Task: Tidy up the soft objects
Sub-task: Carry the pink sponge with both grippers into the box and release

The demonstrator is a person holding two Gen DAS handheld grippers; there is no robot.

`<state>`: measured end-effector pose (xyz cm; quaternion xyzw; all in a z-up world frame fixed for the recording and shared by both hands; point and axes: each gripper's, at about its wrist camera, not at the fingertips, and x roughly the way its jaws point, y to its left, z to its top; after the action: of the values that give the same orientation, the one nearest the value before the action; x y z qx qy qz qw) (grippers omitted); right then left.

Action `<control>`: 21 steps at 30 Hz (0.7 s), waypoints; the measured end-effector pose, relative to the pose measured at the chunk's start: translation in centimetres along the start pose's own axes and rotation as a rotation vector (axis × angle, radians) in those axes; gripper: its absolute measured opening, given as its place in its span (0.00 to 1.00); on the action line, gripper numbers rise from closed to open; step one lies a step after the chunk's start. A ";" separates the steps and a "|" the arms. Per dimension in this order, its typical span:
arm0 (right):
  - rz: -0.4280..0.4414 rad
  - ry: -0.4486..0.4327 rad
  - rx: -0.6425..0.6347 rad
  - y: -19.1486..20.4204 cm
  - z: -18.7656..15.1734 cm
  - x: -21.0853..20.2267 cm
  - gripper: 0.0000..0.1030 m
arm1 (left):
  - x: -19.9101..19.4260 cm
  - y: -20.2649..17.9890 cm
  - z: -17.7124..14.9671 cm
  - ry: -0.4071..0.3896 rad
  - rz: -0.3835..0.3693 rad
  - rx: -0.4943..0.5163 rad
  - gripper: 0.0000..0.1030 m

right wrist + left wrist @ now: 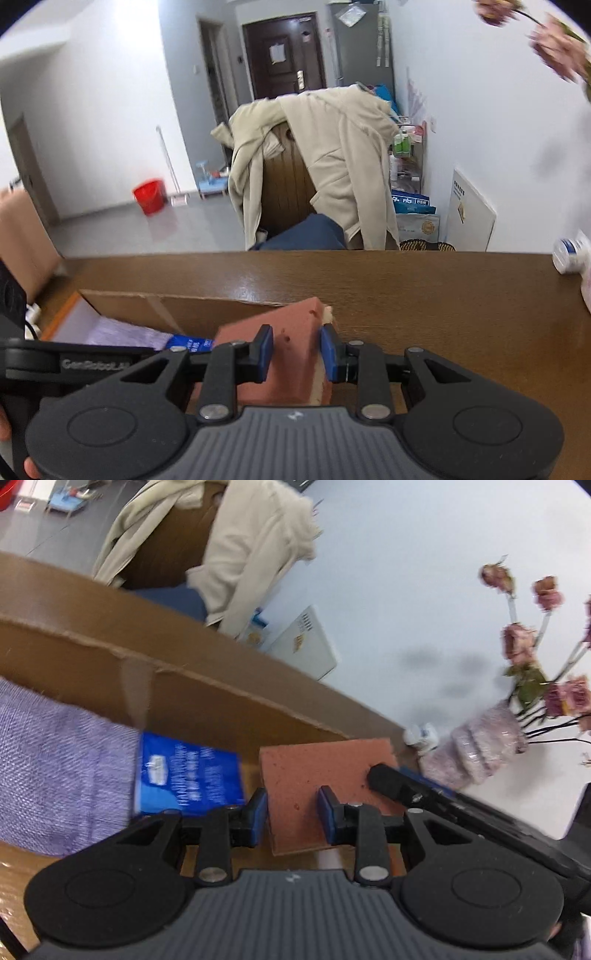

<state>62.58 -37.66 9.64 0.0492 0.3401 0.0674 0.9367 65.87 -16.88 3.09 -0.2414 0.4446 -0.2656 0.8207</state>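
At lower centre of both wrist views, the left tool [291, 818] and right tool [297, 354] each clamp the pink sponge [325, 775], held above the cardboard box [207, 686] on the brown worktop [406, 280]; a purple cloth [55, 760] lies inside

A brown wooden table [406, 288] carries an open cardboard box [177, 301] on its left part — at the table's right end stand a small white bottle [570, 251] and a pinkish vase [480, 749] of dried roses
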 end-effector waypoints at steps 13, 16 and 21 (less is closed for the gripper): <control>-0.096 0.140 -0.192 4.1 -1.0 4.6 0.09 | -1.9 -1.1 0.0 -0.057 0.085 0.055 0.25; -0.076 0.101 -0.197 4.5 -0.2 1.9 0.10 | -4.9 -2.9 0.2 -0.100 0.097 0.111 0.28; -0.046 0.004 -0.186 4.4 1.7 -5.7 0.14 | -12.5 -6.2 -0.5 -0.180 0.152 0.233 0.34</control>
<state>58.94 -34.33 15.08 -0.0457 0.3353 0.0772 0.9378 58.29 -13.37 14.29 -0.1333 0.3527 -0.2298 0.8972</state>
